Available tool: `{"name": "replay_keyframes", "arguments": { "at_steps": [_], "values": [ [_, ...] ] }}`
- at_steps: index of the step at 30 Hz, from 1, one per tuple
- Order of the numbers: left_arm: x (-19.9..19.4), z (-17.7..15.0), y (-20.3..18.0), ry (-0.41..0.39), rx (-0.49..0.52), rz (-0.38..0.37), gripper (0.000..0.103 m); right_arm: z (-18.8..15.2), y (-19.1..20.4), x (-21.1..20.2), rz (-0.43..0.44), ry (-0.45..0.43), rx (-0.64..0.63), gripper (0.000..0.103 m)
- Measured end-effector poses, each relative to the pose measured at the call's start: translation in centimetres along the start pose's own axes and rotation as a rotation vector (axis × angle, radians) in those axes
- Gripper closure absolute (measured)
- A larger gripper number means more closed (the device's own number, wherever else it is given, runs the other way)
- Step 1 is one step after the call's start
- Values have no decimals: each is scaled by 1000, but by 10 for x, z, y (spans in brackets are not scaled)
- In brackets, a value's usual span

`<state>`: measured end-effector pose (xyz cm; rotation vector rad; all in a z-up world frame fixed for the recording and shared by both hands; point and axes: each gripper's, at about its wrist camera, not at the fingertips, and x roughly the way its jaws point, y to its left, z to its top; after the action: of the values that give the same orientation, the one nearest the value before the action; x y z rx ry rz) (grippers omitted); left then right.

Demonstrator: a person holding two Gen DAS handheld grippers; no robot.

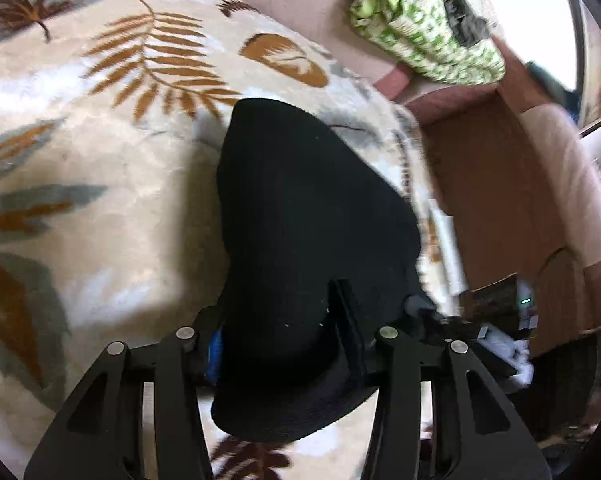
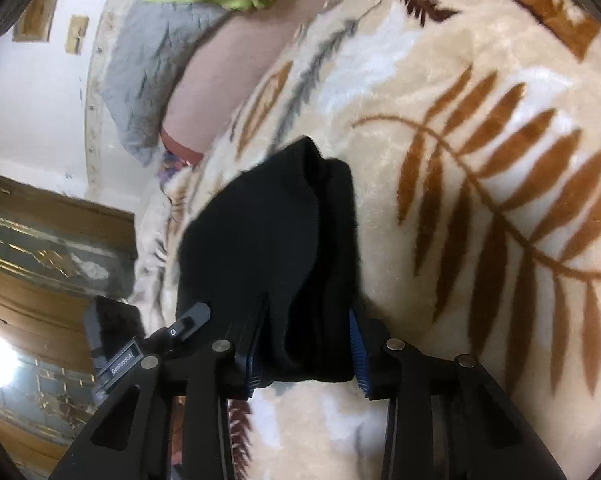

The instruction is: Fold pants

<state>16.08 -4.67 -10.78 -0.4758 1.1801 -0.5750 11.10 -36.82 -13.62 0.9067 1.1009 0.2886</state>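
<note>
Left gripper (image 1: 288, 344), frame bottom: jaws clenched on black pants (image 1: 312, 216), bunched mid-frame over the leaf-print blanket (image 1: 100, 168). Right gripper (image 2: 304, 344), frame bottom: blue pads (image 2: 358, 354) pinch folded pants (image 2: 268, 240), mid-frame.

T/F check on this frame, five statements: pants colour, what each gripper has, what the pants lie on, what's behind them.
1. The pants are black. True.
2. The right gripper has pants fabric between its blue pads. True.
3. The left gripper points at bare blanket with nothing between its fingers. False: black fabric fills the gap.
4. The pants lie on a plain white sheet. False: a cream blanket with brown fern leaves.
5. A green-patterned bundle lies beyond the blanket. True.
</note>
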Motion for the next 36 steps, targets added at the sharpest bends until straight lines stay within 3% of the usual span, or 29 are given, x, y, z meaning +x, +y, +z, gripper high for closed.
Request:
{"name": "replay_keyframes", "arguments": {
  "at_steps": [5,8,10,12,14,15,18,22,23,26,29,32,36],
  "values": [
    [-4,-1,0,-52,24,51,38,1,1,-2,-1,-24,20,58],
    [-19,-3,1,-112,26,43,29,-4,8,-26,-63,-135,11,53],
    [-42,-7,1,-193,39,48,18,-13,17,-52,-106,-233,-25,50],
    [-64,-17,-7,-281,96,97,18,-27,31,-74,-151,-299,-86,49],
    [-83,-32,-22,-362,197,163,11,-45,48,-91,-176,-339,-169,45],
    [-89,-43,-32,-382,259,198,2,-58,59,-98,-182,-355,-221,42],
    [-91,-80,-57,-381,389,314,0,-94,84,-107,-192,-353,-340,33],
    [-79,-133,-65,-329,404,448,0,-148,116,-115,-256,-370,-516,28],
    [-76,-140,-64,-305,400,454,0,-158,121,-115,-272,-384,-555,23],
    [-67,-154,-61,-239,395,460,0,-183,137,-103,-355,-384,-678,22],
    [-65,-160,-64,-241,388,509,0,-197,140,-90,-418,-350,-749,22],
    [-64,-162,-65,-243,385,515,0,-198,137,-87,-454,-347,-752,22],
    [-64,-163,-63,-246,391,525,0,-192,130,-99,-429,-390,-698,22]
  ]
}}
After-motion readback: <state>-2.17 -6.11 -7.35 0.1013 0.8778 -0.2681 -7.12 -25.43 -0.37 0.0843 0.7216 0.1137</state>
